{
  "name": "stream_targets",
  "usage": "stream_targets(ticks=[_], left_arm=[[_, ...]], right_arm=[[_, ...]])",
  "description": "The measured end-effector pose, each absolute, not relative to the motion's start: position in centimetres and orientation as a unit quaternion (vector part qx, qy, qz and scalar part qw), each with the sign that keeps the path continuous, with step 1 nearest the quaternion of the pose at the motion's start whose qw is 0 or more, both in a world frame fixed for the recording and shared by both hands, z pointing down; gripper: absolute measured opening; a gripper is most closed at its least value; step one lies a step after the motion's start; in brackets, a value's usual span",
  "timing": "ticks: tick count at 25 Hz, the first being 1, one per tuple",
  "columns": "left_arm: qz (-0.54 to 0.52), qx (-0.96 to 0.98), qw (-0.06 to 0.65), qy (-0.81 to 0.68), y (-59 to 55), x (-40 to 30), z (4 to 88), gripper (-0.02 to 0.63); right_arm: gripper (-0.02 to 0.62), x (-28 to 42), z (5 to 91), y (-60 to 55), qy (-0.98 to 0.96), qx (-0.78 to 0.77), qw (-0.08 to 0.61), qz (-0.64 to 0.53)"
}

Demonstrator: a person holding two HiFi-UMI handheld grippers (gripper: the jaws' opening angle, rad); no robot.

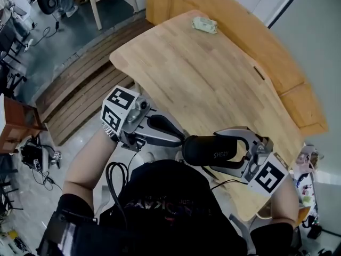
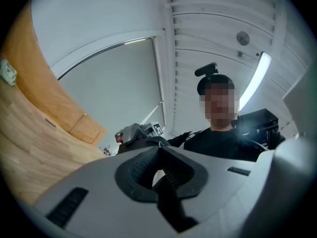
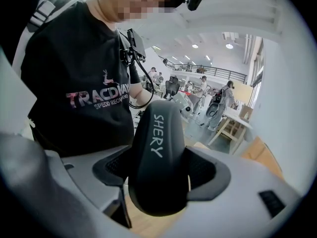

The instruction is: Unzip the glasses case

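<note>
The left claw (image 1: pixel 178 138) reaches in from the left, roughly level, its marker cube (image 1: pixel 120 111) turned up. In the left gripper view its jaws (image 2: pixel 159 148) meet at the tips, with only a small gap further back between the pads. The tips sit against the end of the case (image 1: pixel 205 151). Whether they pinch anything there cannot be told. The right claw (image 1: pixel 218 152) comes in from the right and tilts down, its jaws clamped on both sides of the case (image 3: pixel 156 148). Both forearms (image 1: pixel 88 164) are bare and held close to the body.
</note>
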State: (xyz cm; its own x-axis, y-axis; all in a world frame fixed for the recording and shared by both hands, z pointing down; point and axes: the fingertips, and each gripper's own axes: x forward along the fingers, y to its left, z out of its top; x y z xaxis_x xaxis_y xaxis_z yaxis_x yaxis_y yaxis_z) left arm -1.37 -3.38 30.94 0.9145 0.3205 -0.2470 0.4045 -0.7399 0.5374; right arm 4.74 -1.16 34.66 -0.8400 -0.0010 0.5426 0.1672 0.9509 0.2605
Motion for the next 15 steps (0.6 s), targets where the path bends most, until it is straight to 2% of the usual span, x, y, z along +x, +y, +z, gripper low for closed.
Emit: stream_targets(ticks=[9, 15], left_arm=[[-0.053, 0.926, 0.303, 0.217, -3.0, -1.3, 31.0, 0.021], [0.000, 0.967, 0.220, 0.126, -4.3, -0.9, 32.1, 0.014]], right_arm=[[0.345, 4.9, 34.8, -1.2, -0.938, -0.044, 0.299, -0.171], [0.345, 5.5, 35.9, -2.5, -0.935, -0.022, 0.317, -0.157]])
